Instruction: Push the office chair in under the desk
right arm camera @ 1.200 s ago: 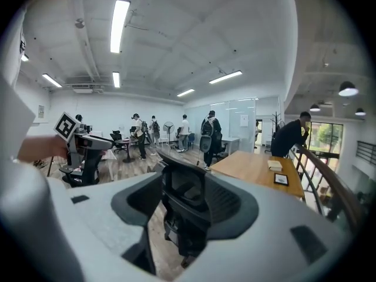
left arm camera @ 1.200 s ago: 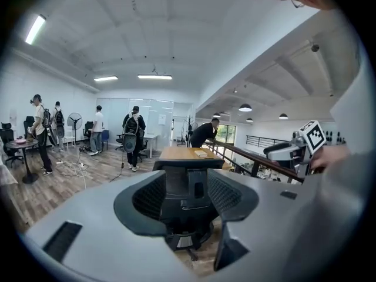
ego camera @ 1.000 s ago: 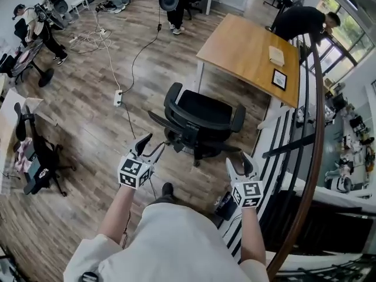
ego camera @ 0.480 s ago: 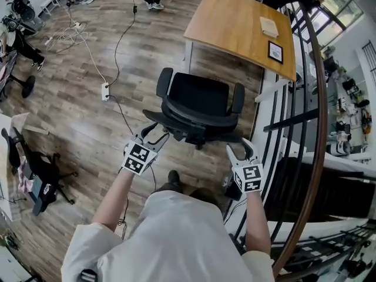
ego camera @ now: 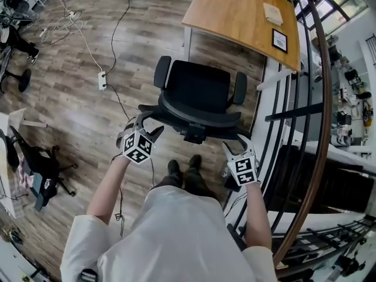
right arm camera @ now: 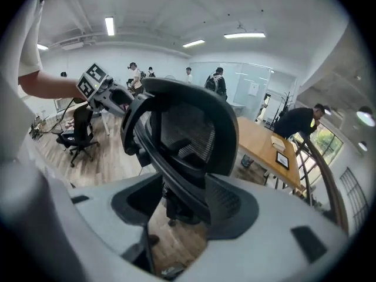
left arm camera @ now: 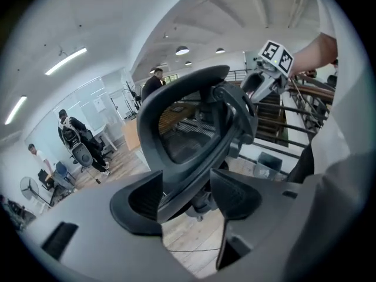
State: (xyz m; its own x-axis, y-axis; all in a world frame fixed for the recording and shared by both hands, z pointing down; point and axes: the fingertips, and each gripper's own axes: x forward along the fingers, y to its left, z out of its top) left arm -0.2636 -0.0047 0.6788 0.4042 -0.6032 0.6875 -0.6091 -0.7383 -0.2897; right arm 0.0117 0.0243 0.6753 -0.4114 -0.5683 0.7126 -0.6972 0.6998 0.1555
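Observation:
The black office chair stands on the wood floor with its seat facing the wooden desk and its backrest toward me. My left gripper is at the left end of the backrest's top rim, my right gripper at the right end. In the left gripper view the backrest rim runs between the jaws of the left gripper, which are opening. In the right gripper view the rim lies between the wide jaws of the right gripper, against the right pad, with a gap at the left pad.
A dark stair railing runs close along the right of the chair and desk. A power strip with cables lies on the floor to the left. Another black chair stands at far left. A framed picture and a notebook lie on the desk.
The person has stepped up to the chair. Both grippers moved forward from free air to the backrest's top rim, which now sits between their jaws.

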